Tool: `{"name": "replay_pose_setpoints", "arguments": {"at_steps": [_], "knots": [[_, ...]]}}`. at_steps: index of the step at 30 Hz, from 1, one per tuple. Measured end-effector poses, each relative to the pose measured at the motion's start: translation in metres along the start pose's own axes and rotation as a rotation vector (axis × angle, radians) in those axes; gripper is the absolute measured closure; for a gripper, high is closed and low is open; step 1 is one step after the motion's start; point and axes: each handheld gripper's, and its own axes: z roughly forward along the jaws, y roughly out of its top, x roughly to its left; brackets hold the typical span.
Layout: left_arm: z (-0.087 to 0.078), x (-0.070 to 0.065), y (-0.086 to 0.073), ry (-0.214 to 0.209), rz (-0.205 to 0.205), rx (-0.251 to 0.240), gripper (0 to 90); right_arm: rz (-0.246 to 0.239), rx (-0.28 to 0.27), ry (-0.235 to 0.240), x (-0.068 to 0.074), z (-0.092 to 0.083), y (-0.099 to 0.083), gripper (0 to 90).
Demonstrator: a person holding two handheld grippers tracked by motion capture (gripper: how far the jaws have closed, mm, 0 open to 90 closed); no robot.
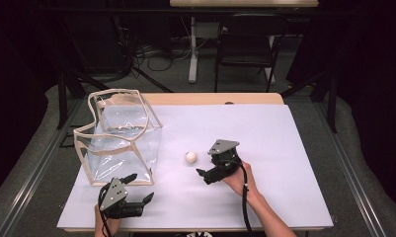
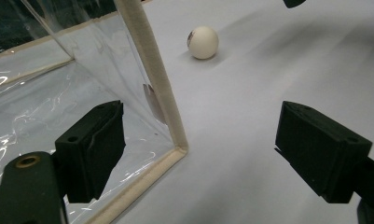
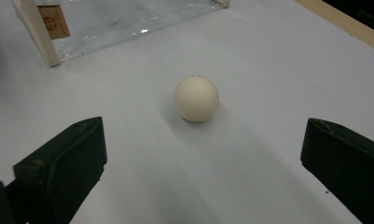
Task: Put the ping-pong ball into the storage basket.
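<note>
Right gripper [image 1: 204, 174] wide open, empty, ball [image 1: 190, 157] at its 10 o'clock, path clear. Left gripper [image 1: 138, 189] open, empty, straddling the bag [image 1: 117, 140] corner on the surface [image 1: 284, 163].

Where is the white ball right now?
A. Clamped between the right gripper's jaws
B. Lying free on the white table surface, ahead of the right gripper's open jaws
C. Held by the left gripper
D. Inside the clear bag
B. The white ball rests on the table surface, ahead of the right gripper, whose jaws stand wide apart and clear of it; the clear bag stands off to the side.
</note>
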Motion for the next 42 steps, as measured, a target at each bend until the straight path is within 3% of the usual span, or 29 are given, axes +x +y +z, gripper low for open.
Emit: {"name": "replay_pose_setpoints", "arguments": {"at_steps": [28,42], "knots": [[0.002,0.0,0.0,0.0,-0.001,0.01,15.9,0.018,0.005,0.005,-0.004,0.039,0.01,0.0],[0.002,0.0,0.0,-0.002,0.006,0.013,15.9,0.031,0.041,0.029,0.001,0.062,0.014,0.5]]}}
